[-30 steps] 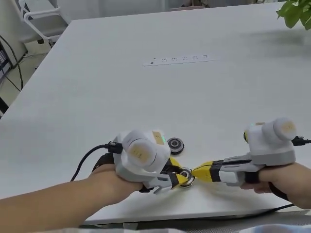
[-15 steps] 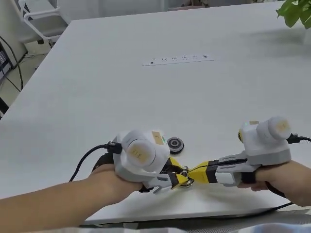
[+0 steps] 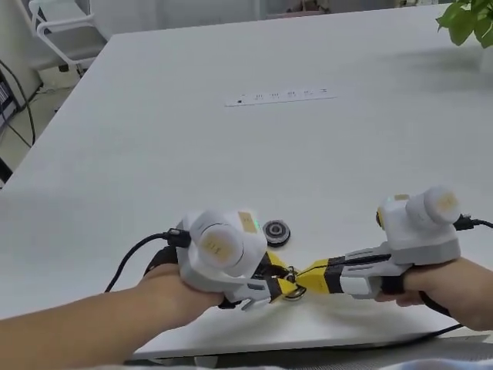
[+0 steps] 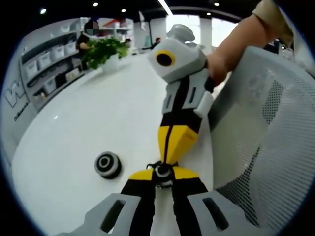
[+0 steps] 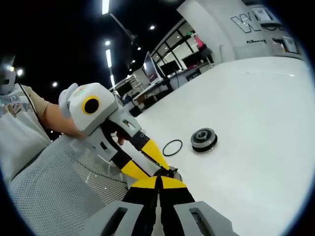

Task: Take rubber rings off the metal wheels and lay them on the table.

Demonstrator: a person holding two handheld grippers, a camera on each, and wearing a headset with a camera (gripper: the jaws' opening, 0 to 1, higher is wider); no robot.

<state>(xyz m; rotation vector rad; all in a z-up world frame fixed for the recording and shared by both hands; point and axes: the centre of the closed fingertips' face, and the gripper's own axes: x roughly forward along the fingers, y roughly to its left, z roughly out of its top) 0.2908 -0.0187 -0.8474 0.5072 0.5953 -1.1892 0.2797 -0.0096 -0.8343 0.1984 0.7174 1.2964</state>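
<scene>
Metal wheel (image 4: 162,170) gripped by left claw (image 4: 163,173), right claw (image 5: 160,179) clenched shut, tips touching that wheel

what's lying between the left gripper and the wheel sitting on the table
A loose black rubber ring lies flat on the table between the wheel and the left gripper, as the right gripper view shows.

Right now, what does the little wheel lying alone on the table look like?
The wheel is small and round, with dark bands around a silvery metal middle. It lies flat on the white table, touched by nothing else, a little beyond the left gripper. A thin black ring lies near it, apart.
</scene>
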